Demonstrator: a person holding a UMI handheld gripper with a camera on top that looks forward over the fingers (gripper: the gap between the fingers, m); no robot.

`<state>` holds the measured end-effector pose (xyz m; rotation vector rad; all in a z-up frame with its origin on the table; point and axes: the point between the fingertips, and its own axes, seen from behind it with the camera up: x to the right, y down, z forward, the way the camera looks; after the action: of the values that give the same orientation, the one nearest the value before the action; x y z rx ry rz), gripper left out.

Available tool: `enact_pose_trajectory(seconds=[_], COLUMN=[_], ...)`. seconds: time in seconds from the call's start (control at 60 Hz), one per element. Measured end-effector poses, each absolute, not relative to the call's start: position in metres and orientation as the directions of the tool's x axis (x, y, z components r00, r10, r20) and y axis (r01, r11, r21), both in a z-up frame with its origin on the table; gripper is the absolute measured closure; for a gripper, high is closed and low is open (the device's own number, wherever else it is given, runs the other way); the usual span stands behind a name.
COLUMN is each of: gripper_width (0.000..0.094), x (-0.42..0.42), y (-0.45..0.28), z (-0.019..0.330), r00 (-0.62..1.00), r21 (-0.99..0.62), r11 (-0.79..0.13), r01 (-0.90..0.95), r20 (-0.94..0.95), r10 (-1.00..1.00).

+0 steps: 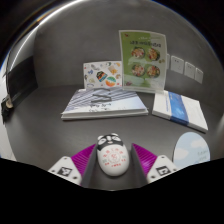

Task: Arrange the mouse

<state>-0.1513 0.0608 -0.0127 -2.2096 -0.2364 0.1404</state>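
Two fingers of the gripper (112,170) show low in the view, each w/ a magenta pad (82,158) on its inner face, and the mouse (111,158) sits right between them. It's a light, whitish mouse w/ a faint speckled pattern and a darker bit at its far end, prob. the wheel/button area. Pads look to be touching the mouse on both sides w/ no gap seen, so the jaws are pinching the mouse rather than spread. Can't tell whether the mouse is lifted or resting on the grey tabletop (45,135). Beyond the fingers, approx. centre-left, lies a flat stack of booklets (105,103) w/ a pale striped cover. Behind it, 2 printed cards stand upright: a smaller card (101,74) w/ colourful drawings, and just beside it a taller card (143,60) w/ green borders and photo panels; text too small to read. To the right of the booklets, apart from them, is a white-and-blue book (181,108) lying flat. Nearer the gripper, off its right finger, a pale blue rounded object (191,150) shows in part; can't say what it is. Back wall carries a row of light switch plates (184,67).
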Motion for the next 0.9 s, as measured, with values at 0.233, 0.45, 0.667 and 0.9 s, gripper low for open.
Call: enact_pose_trajectory(seconds=[0.233, 0.45, 0.667, 0.9], gripper_width=[0.0514, 0.0514, 0.052, 0.0519], x=[-0.158, -0.131, 0.04, 0.127], y=[0.068, 0.069, 0.05, 0.04], z=[-0.008, 0.137, 0.14, 0.005], r00=[0.982, 0.994, 0.972, 0.975], r21=[-0.8, -0.925, -0.914, -0.827], r11=[-0.588, -0.369, -0.402, -0.559], r01=[0.119, 0.091, 0.062, -0.063], r20=[0.007, 0.063, 0.147, 0.067], r10=[0.19, 0.087, -0.185, -0.21])
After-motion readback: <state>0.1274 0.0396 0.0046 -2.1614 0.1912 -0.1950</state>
